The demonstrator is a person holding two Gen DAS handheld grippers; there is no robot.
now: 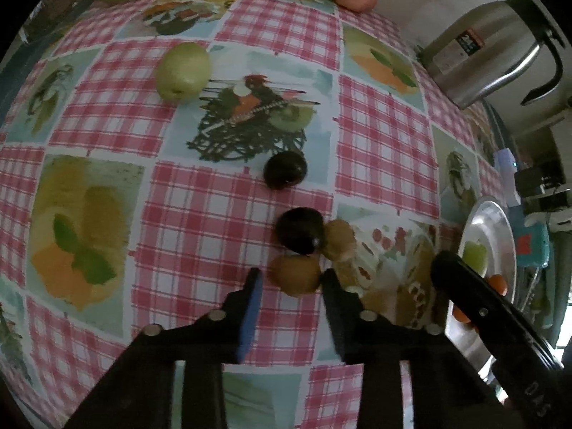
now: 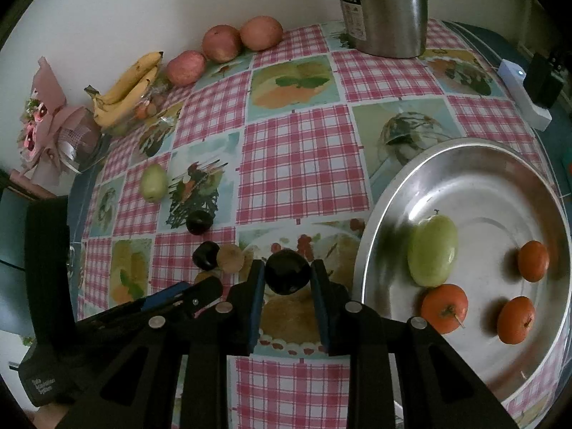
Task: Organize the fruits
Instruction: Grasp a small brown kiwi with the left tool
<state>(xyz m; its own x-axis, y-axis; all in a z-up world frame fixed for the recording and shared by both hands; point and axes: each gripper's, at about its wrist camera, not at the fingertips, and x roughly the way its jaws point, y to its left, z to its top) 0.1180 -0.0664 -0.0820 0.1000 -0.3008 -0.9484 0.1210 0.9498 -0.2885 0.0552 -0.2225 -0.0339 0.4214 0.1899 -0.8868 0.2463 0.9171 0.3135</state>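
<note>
Plum [image 2: 287,272], dark and roundish, sits squeezed between the two fingers of the right claw [image 2: 288,279], which is closed onto it and holding it just above or on the bench [image 2: 300,164] (contact with the cloth can't be told). Metal tray [image 2: 379,236] lies immediately to the right of that plum, rim just beside the right finger, so the coming move is likely a short carry rightward over the rim. No long axis to mind; the plum is near round.

Left claw [image 1: 291,282] is spread wide, with a brown kiwi [image 1: 295,274] right between its tips, not yet pinched. It looks lined up for a grasp; closing is my guess at its next step. Touching that kiwi on the far side: a second dark plum [image 1: 299,230] and another kiwi [image 1: 338,240], crowded together, so they may get nudged. A third dark plum [image 1: 285,170] sits apart, further out, and a green fruit [image 1: 183,70] further still, up-left.

Tray contents: one green fruit [image 2: 432,250] and three small orange fruits [image 2: 444,308] [image 2: 533,261] [image 2: 516,319], rest of the tray bare.

Far from the tray, by the wall: bananas [image 2: 125,87], three red apples [image 2: 221,43], steel kettle [image 2: 384,7].
</note>
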